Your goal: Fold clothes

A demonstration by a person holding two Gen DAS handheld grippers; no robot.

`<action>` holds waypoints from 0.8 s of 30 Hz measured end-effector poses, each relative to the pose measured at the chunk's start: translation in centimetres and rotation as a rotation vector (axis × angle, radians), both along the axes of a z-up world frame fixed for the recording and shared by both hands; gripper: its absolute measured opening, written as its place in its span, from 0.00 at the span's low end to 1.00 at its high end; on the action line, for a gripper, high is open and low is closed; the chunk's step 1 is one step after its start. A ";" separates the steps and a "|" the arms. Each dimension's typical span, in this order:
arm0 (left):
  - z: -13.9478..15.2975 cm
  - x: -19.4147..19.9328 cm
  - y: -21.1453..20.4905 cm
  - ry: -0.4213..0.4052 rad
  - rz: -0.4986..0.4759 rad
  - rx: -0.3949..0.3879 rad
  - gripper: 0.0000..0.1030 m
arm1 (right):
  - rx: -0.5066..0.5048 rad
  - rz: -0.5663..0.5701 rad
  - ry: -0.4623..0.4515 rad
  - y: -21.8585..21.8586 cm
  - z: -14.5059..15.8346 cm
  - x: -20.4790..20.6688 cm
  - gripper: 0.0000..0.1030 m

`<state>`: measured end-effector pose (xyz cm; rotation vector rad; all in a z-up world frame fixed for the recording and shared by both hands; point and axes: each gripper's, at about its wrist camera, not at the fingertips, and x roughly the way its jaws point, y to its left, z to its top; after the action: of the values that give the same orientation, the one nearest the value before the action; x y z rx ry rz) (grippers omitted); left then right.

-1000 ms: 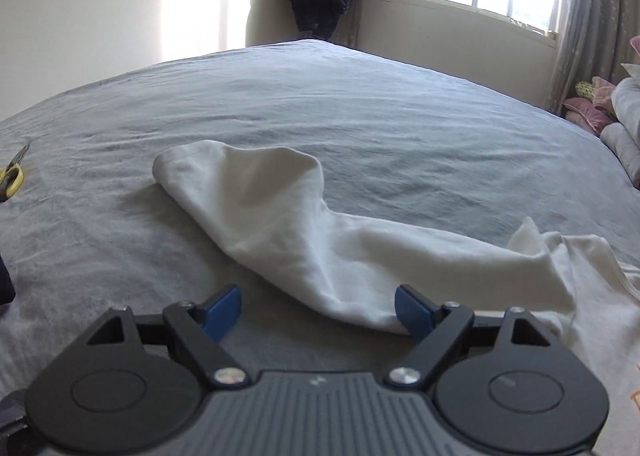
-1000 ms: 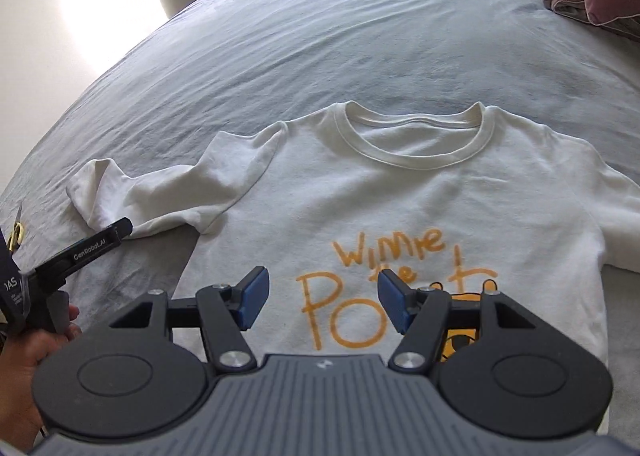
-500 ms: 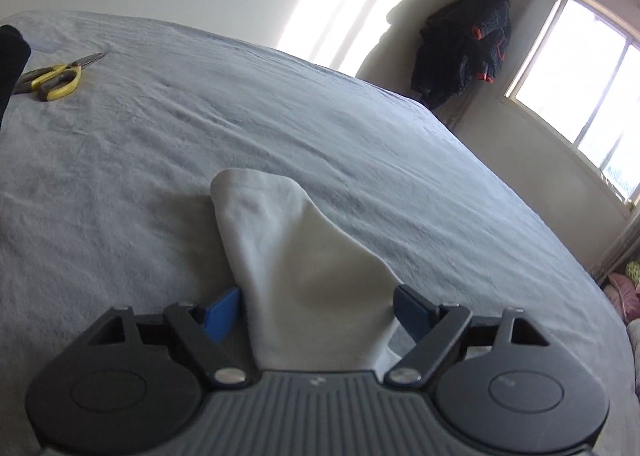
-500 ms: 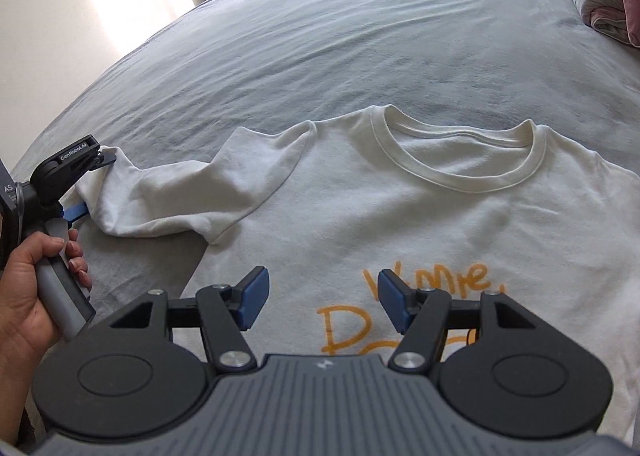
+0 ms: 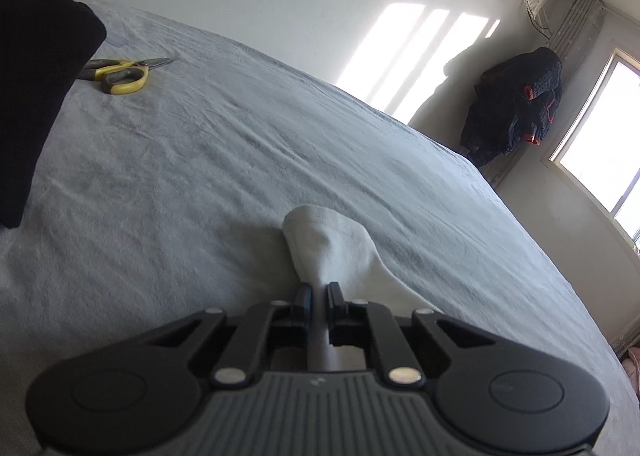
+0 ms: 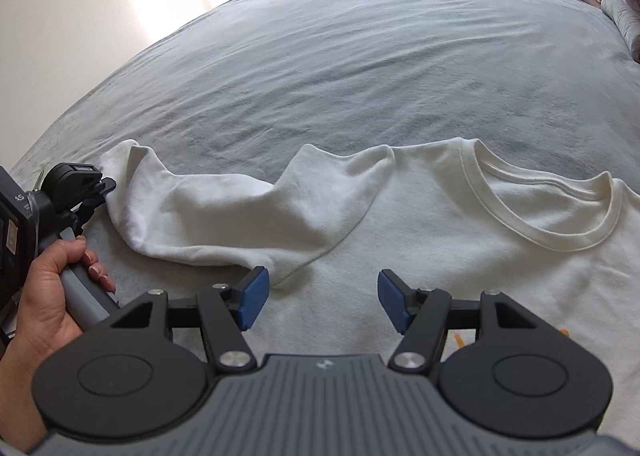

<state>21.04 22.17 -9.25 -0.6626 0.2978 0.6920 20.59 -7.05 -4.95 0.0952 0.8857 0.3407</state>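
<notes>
White sweatshirt [image 6: 460,240] lies flat, front up, on grey bed [image 6: 340,56], collar [image 6: 532,212] toward far side, orange print just showing at near right edge. Its left-side sleeve [image 6: 224,212] stretches out to the left, rumpled, with a raised fold near the shoulder. Left gripper [image 5: 316,298] fingers narrow, pinched on the sleeve cuff [image 5: 320,232]; cloth passes between them and the cuff end sticks out past the tips, resting on the bed. In right wrist view the same left gripper [image 6: 105,186] sits at the cuff at far left, person's hand [image 6: 52,296] around its grey handle. Right gripper [image 6: 320,296] fingers wide, holding nothing, hovering over the shirt body just near of the armpit seam; its left blue finger [image 6: 252,296] is next to the sleeve's lower edge. Yellow-handled scissors [image 5: 120,72] on bed far left, well apart from the shirt. Dark jacket [image 5: 516,100] hangs in far corner beside window [image 5: 600,148].
</notes>
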 end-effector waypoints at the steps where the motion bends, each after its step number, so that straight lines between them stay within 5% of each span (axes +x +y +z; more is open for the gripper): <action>1: 0.2 -0.2 -0.1 -0.002 0.023 0.028 0.07 | 0.000 0.001 0.002 0.2 -0.1 0.1 0.62; 9: 0.8 -0.3 -0.1 0.086 0.119 0.107 0.09 | -0.011 0.009 0.015 1.6 -0.9 0.3 0.62; 14: 1.1 -0.2 -0.1 0.089 0.073 0.098 0.48 | -0.010 -0.001 0.011 1.7 -0.9 0.3 0.62; 24: 3.4 -0.2 -4.9 0.129 0.029 0.236 0.70 | -0.020 -0.041 -0.003 0.5 -0.6 0.8 0.62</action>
<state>20.86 17.24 -5.86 -0.3987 0.3197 0.7851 21.41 -6.58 -5.54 0.0946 0.8823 0.2935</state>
